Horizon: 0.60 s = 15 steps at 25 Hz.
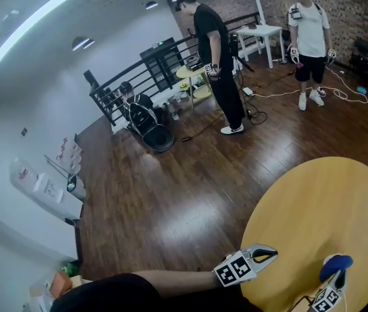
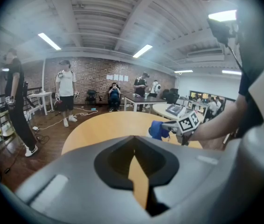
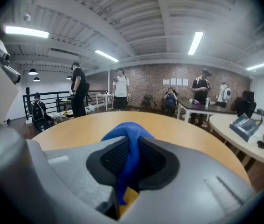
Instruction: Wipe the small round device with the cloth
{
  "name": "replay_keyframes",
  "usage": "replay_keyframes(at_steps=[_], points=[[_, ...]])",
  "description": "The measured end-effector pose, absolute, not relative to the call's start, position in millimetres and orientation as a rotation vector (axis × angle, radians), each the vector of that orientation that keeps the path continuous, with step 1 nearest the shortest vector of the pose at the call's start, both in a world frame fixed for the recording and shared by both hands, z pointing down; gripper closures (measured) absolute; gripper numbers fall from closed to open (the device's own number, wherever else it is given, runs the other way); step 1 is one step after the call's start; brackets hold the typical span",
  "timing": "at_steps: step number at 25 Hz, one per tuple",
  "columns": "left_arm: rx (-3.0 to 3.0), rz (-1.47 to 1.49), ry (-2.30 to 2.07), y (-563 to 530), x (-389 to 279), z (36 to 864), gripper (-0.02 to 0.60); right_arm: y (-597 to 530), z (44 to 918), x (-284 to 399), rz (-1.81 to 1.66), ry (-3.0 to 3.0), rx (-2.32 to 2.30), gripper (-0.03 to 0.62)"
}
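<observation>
A dark wooden floor point(image 1: 171, 187) fills most of the head view. A round yellow counter point(image 1: 320, 207) sits at 4 o'clock in that view. At 11 o'clock a black railing point(image 1: 151, 70) runs along the floor's far edge, with a seated person point(image 1: 135, 109) just in front of it. A person in black point(image 1: 213, 51) stands at 12 o'clock, and a person in a white shirt point(image 1: 309, 38) stands at 1 o'clock.

The left tool point(image 1: 270, 255) reaches in from 6 o'clock, its tip over the counter's rim at about 7 o'clock on the round top. Its jaws meet at the tips with nothing between them, and only a sliver of the yellow top shows through the gap behind.

The right tool point(image 1: 338, 277) is at 5 o'clock in the head view, over the near part of the counter. Its jaws are nearly closed and pinch a blue cloth point(image 1: 335, 262). The cloth bunches up past the tips, and a strip of it runs back between the pads.
</observation>
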<state>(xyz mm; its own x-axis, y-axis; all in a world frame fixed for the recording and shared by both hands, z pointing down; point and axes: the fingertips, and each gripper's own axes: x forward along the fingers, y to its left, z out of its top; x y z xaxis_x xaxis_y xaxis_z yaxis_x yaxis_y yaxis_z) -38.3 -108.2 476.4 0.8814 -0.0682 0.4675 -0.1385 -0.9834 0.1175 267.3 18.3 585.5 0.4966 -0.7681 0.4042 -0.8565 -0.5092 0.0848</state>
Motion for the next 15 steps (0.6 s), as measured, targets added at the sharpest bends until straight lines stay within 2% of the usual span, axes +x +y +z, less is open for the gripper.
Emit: replay_keyframes(at_steps=[3, 15], points=[[2.902, 0.711, -0.151, -108, -38, 477, 0.578, -1, 563, 260, 0.357, -1.437, 2.402, 0.539], [2.891, 0.713, -0.165, -113, -41, 482, 0.578, -12, 602, 270, 0.548, -1.387, 2.308, 0.539]])
